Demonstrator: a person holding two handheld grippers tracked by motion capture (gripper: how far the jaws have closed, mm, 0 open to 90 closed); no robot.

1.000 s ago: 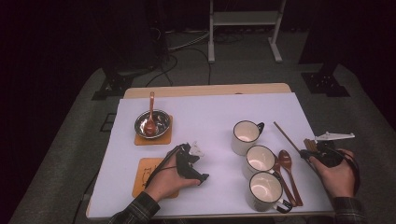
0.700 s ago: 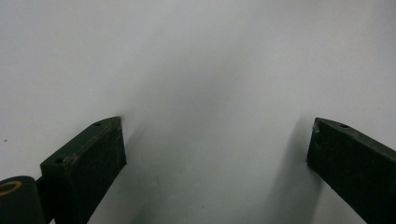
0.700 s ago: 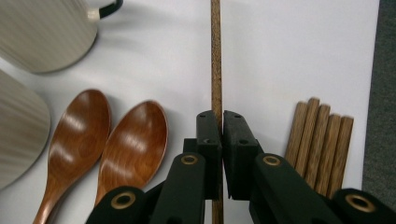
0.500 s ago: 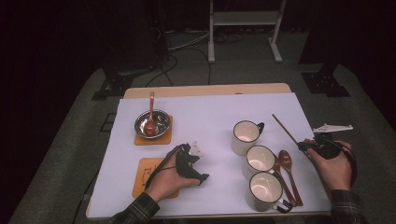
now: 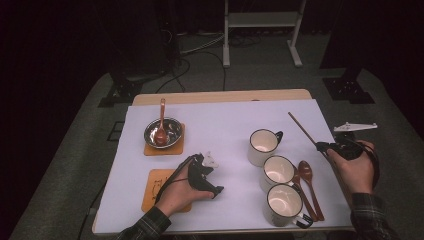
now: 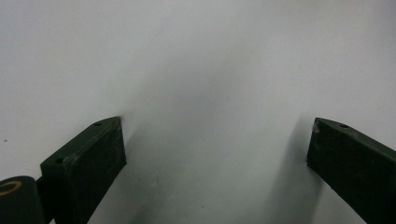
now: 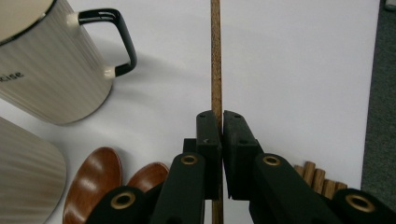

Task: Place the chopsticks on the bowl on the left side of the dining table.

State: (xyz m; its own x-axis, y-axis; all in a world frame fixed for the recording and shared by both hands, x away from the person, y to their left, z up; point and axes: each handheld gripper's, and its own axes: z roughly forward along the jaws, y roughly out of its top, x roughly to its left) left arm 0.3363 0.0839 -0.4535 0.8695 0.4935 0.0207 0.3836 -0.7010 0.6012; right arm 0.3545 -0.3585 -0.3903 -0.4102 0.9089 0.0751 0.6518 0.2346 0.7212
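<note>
Between right claw [image 7: 220, 123] jaws: wooden stick [image 7: 215, 56], clamped, pointing fwd.

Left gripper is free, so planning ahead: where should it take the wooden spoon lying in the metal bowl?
Grip the spoon on its upper handle, coming from above. The handle sticks out past the bowl rim toward the table's far edge, slim and free of the rim.

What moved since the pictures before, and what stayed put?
The right gripper, shut on a thin wooden stick, lifted it off the table, up and away from the spoons. The left gripper, mugs and bowl stayed put.
</note>
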